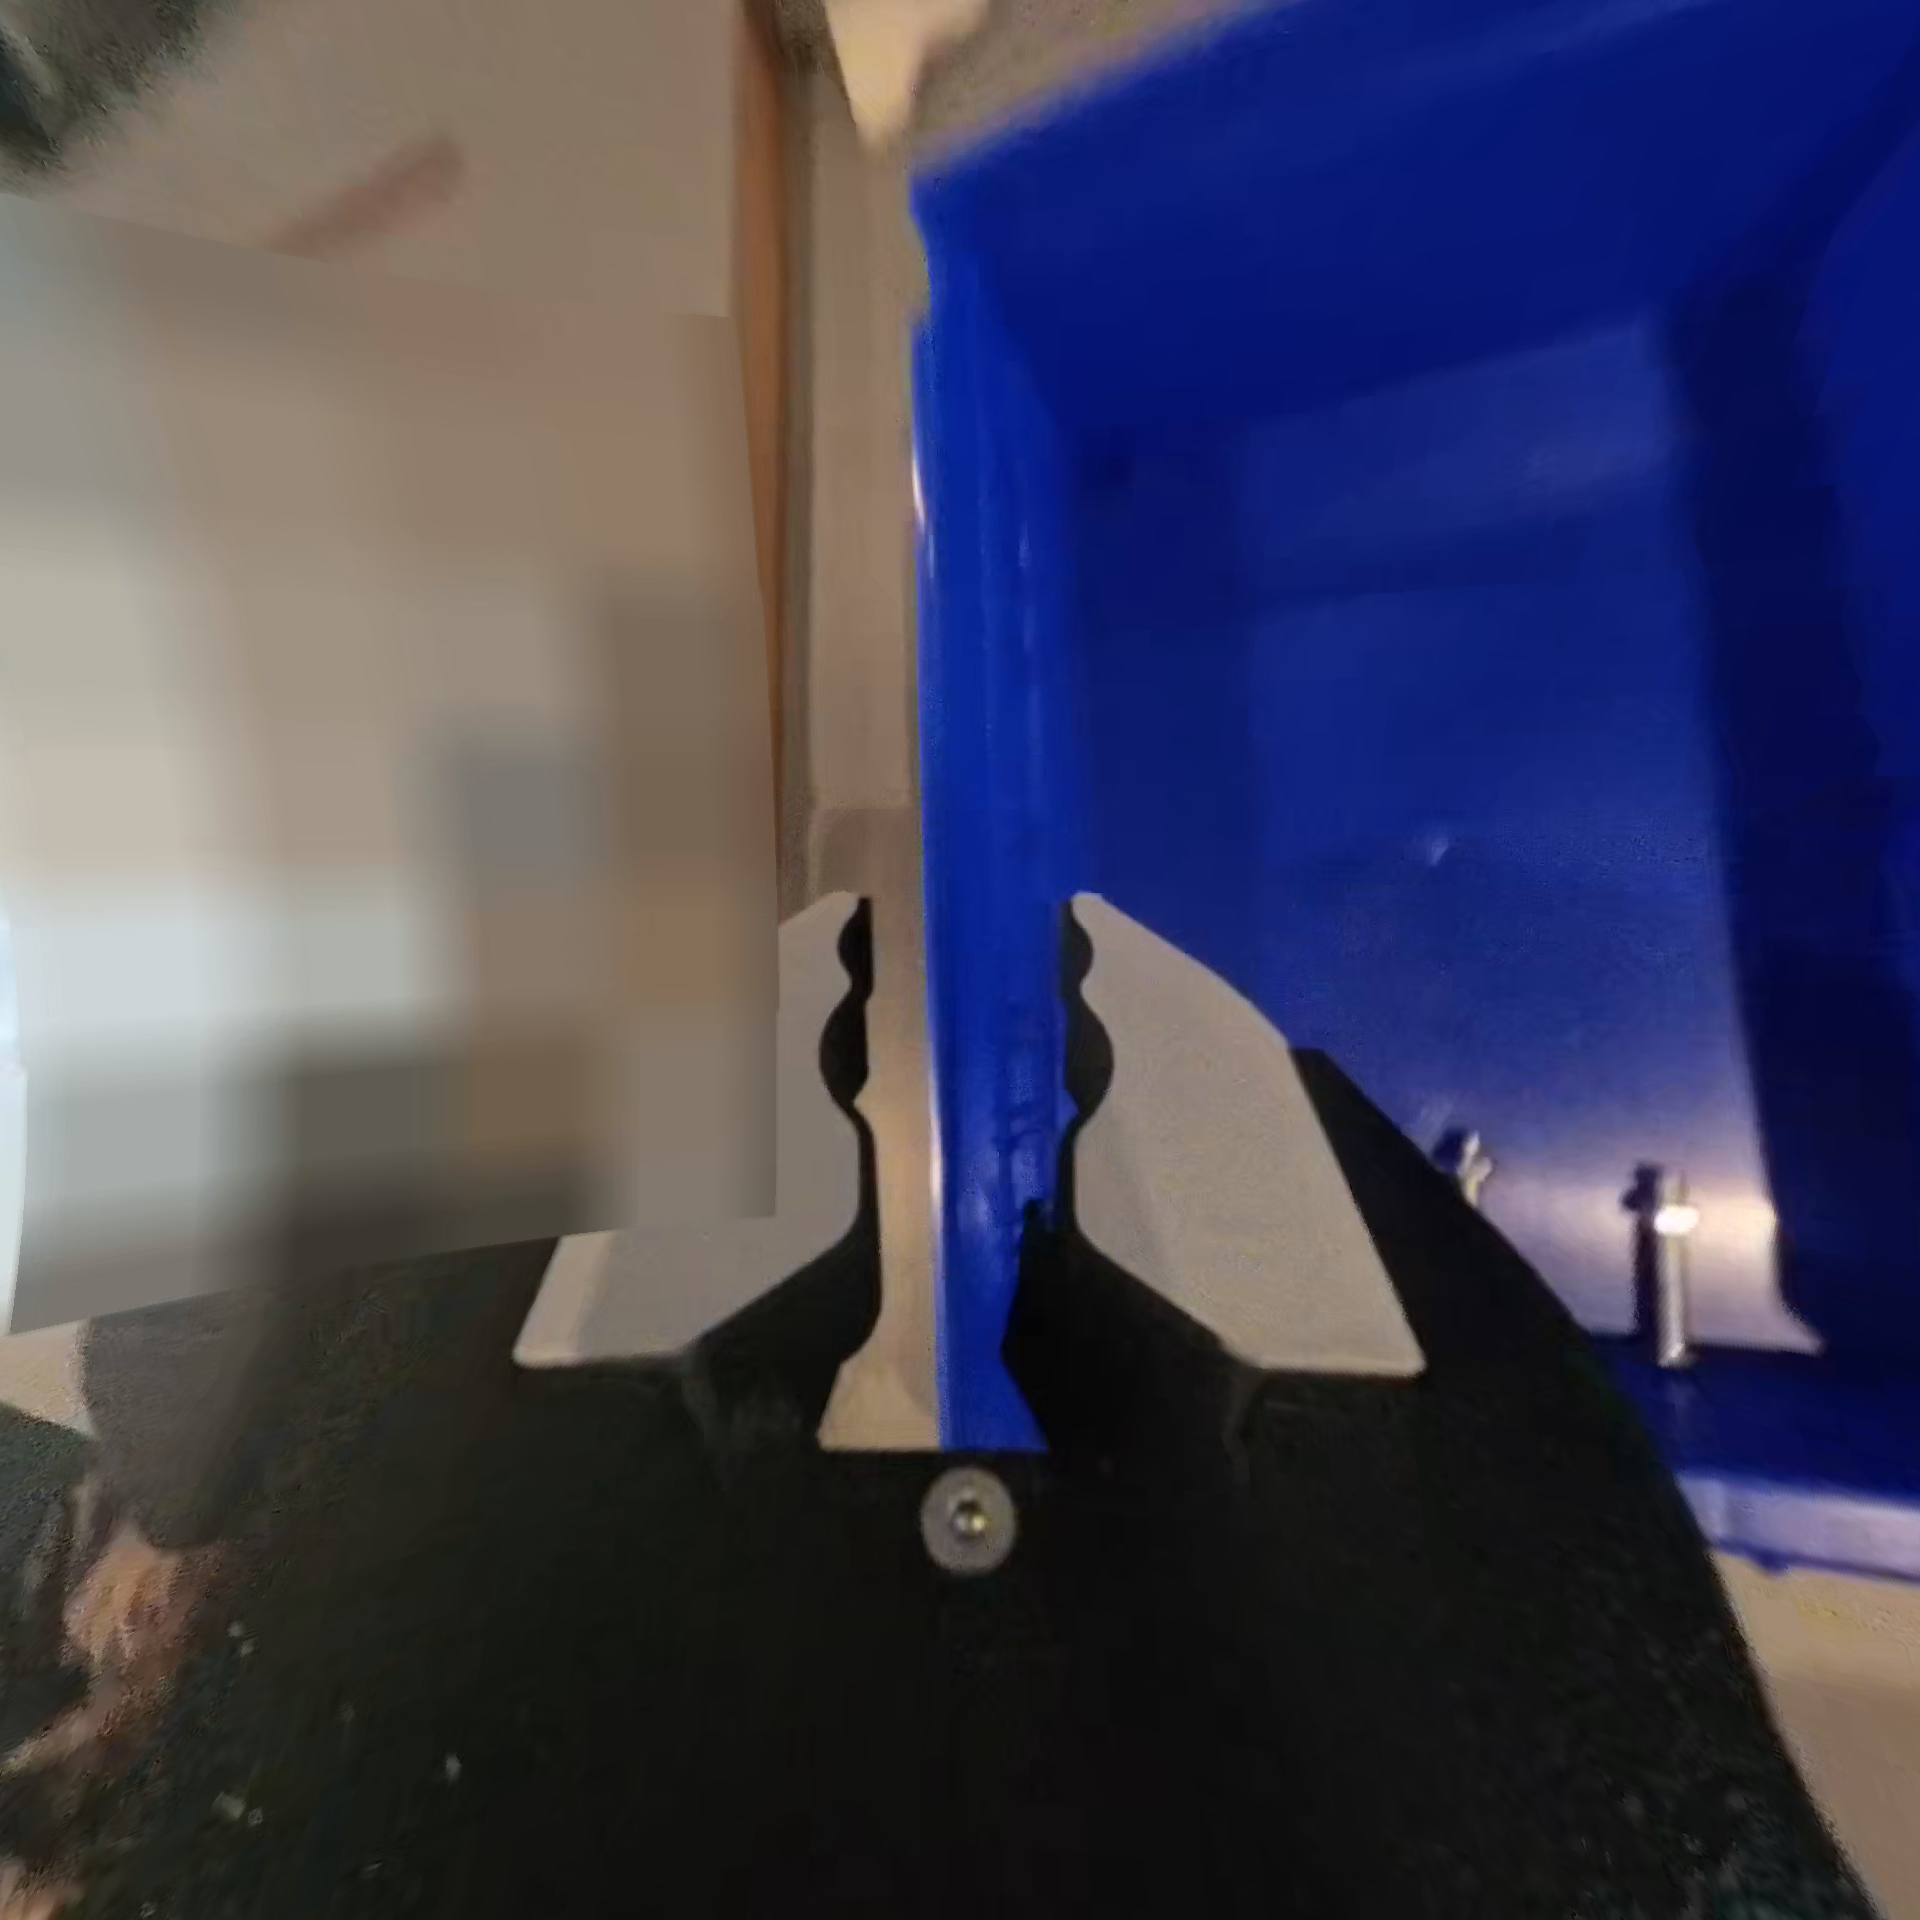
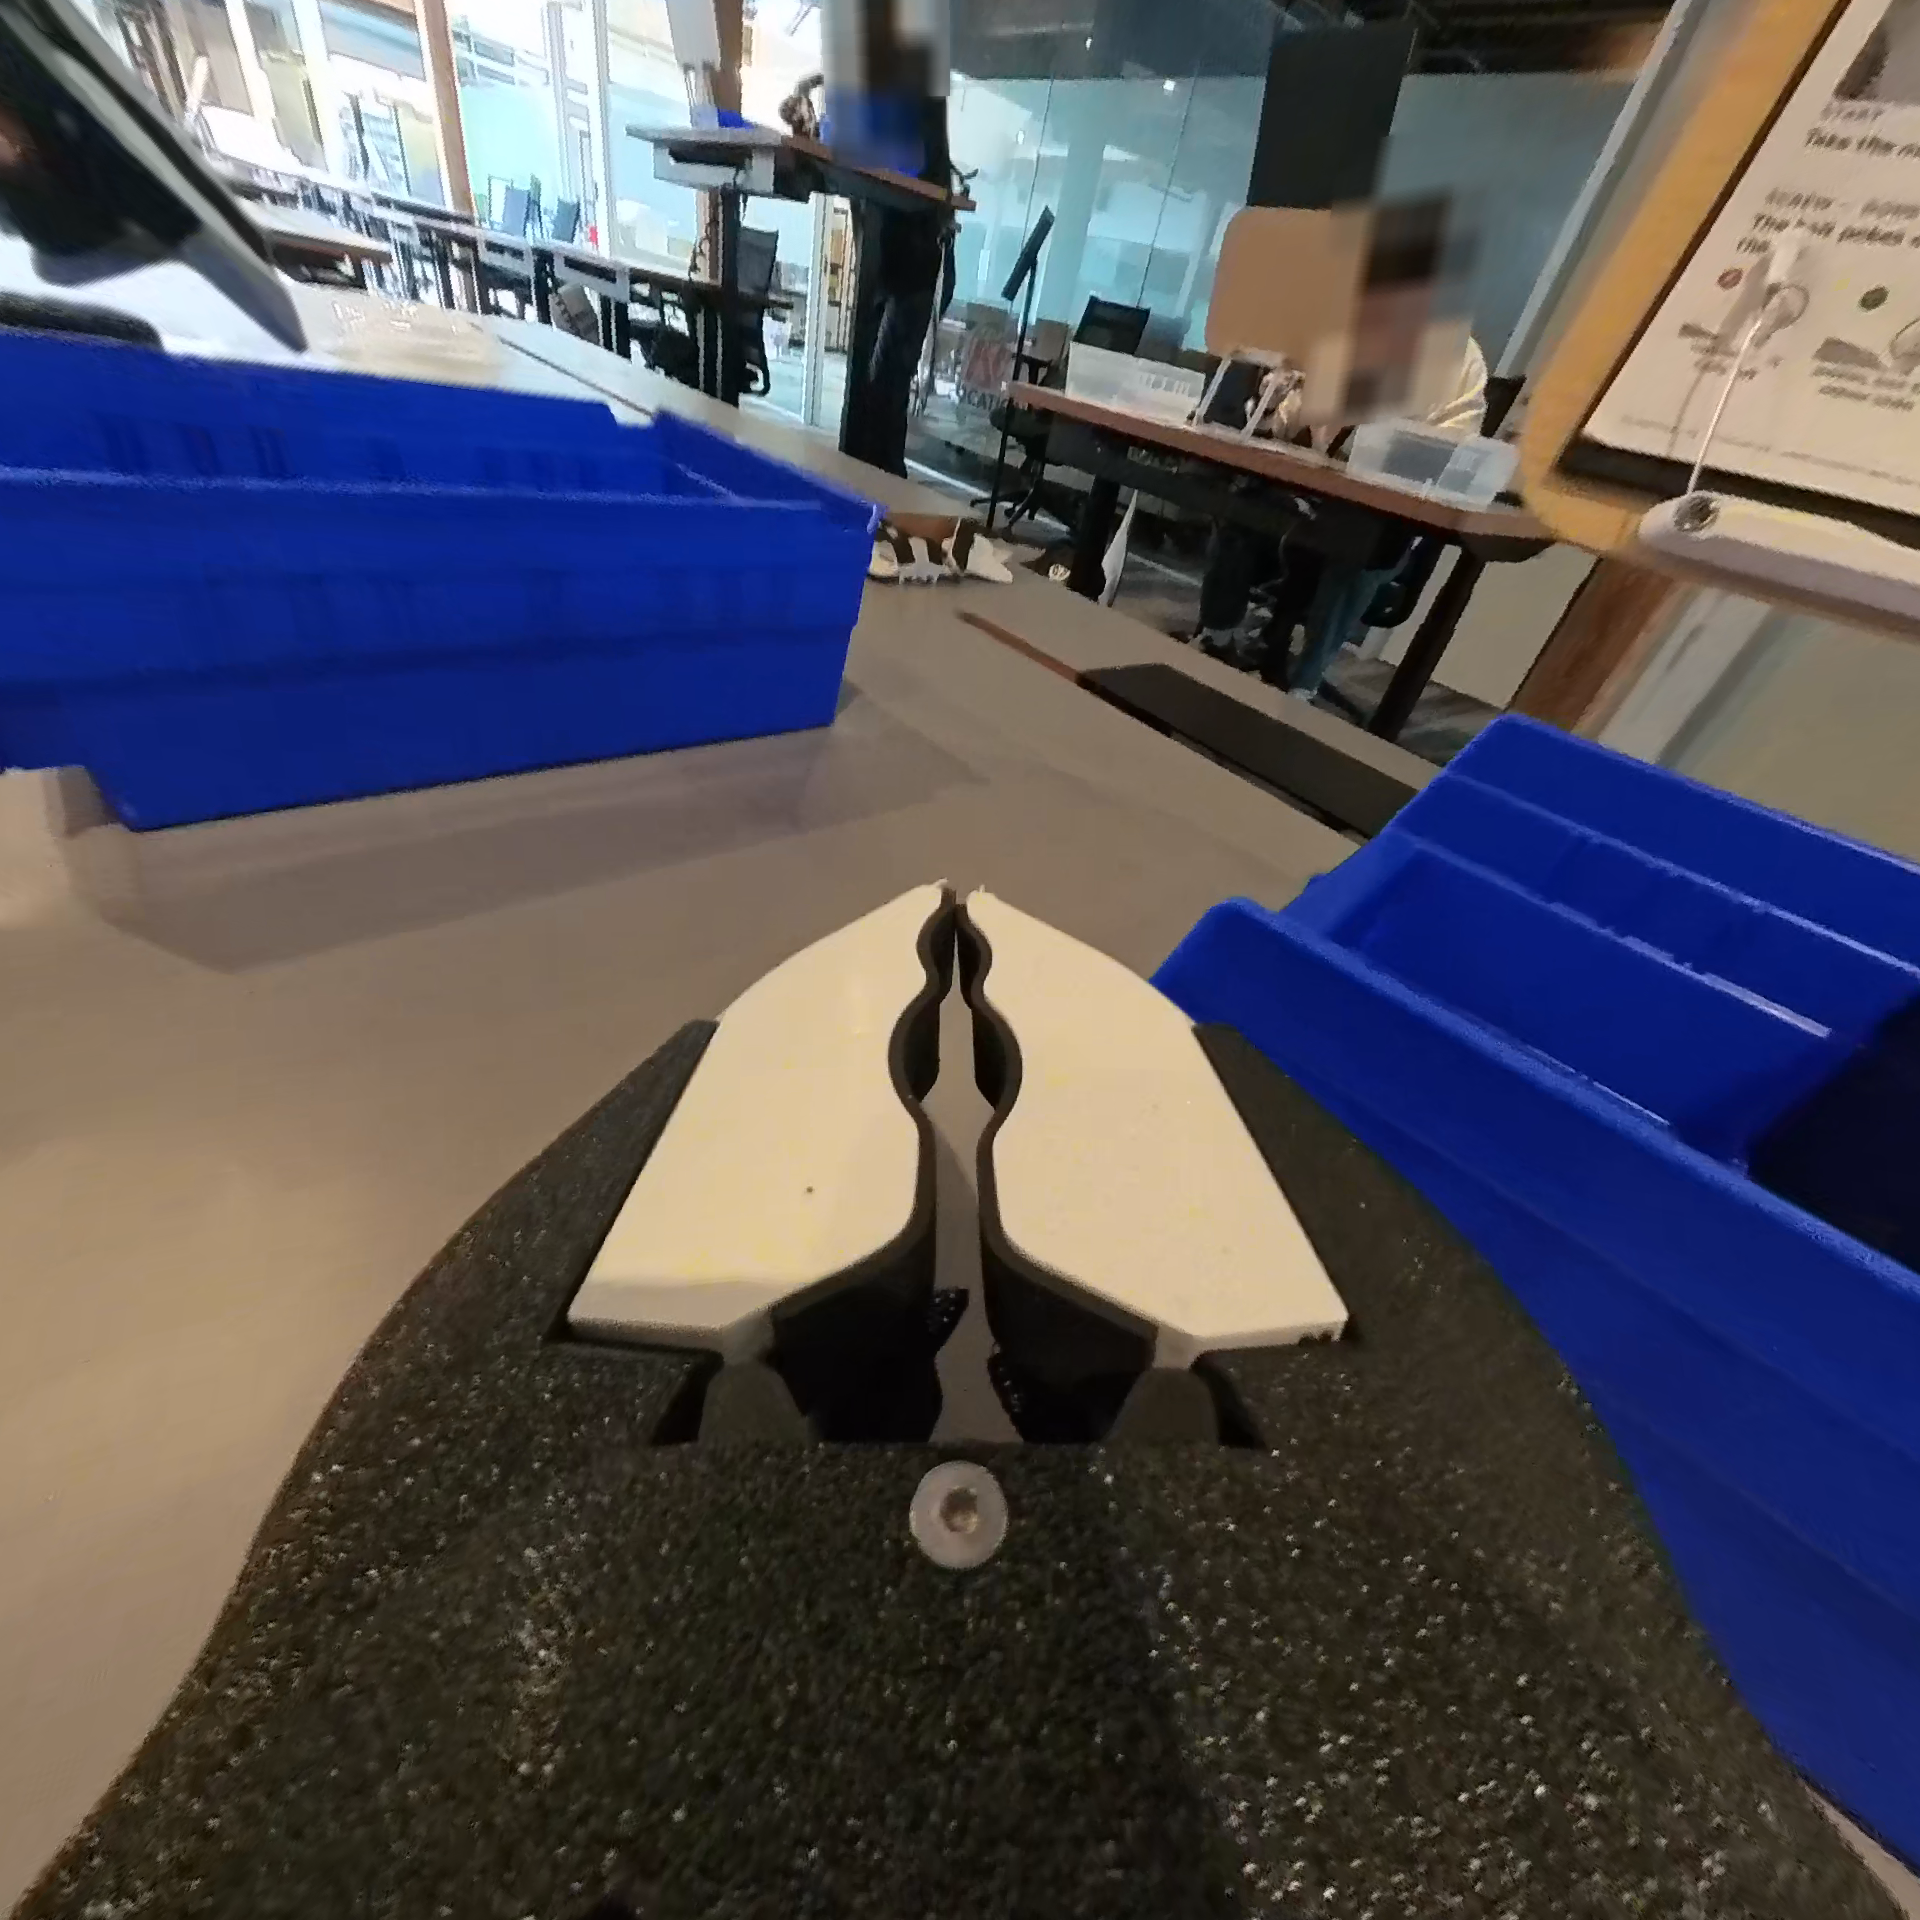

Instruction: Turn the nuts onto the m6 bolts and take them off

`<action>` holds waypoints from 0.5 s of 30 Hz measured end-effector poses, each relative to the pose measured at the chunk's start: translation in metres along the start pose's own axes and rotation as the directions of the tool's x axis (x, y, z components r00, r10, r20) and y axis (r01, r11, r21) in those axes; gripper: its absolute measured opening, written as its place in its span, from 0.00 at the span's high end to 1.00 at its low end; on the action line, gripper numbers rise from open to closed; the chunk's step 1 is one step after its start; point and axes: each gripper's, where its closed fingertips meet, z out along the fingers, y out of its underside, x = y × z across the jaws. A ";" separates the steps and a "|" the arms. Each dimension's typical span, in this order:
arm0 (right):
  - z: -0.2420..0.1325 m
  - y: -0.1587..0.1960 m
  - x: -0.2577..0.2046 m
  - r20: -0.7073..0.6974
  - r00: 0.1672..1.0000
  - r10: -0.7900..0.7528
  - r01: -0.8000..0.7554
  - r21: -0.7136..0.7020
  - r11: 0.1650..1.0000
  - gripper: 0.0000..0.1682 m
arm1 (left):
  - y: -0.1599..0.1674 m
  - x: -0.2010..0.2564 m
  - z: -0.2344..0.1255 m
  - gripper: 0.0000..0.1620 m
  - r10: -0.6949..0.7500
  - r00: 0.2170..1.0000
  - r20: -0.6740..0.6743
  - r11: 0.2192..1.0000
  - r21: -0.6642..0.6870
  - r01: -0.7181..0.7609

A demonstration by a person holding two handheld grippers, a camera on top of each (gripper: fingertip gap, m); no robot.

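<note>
My left gripper point(image 1: 966, 914) is closed on the side wall of a blue bin point(image 1: 1403, 623), with the wall running between its white fingers. The right finger presses the wall; a thin light strip shows beside the left one. Two small steel bolts point(image 1: 1660, 1283) lie at the near end inside this bin. No nuts show. In the right wrist view the same long blue bin point(image 2: 416, 623) is blurred at the left, with the left gripper point(image 2: 135, 187) at its far end. My right gripper point(image 2: 961, 894) is shut and empty, low over the grey table point(image 2: 416, 1039).
A second blue bin with dividers point(image 2: 1558, 1039) stands close to the right of my right gripper. A framed instruction sheet point(image 2: 1766, 260) stands at the upper right. A black strip point(image 2: 1195, 707) lies at the table's far edge. People and desks are in the room beyond. My hands' fingertips stand some 40 cm from each other.
</note>
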 end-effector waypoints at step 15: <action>-0.098 -0.059 0.122 -0.528 0.849 0.014 0.173 0.303 0.937 1.00 | -0.135 0.360 -0.102 0.84 0.611 0.677 -0.409 0.726 0.631 -0.274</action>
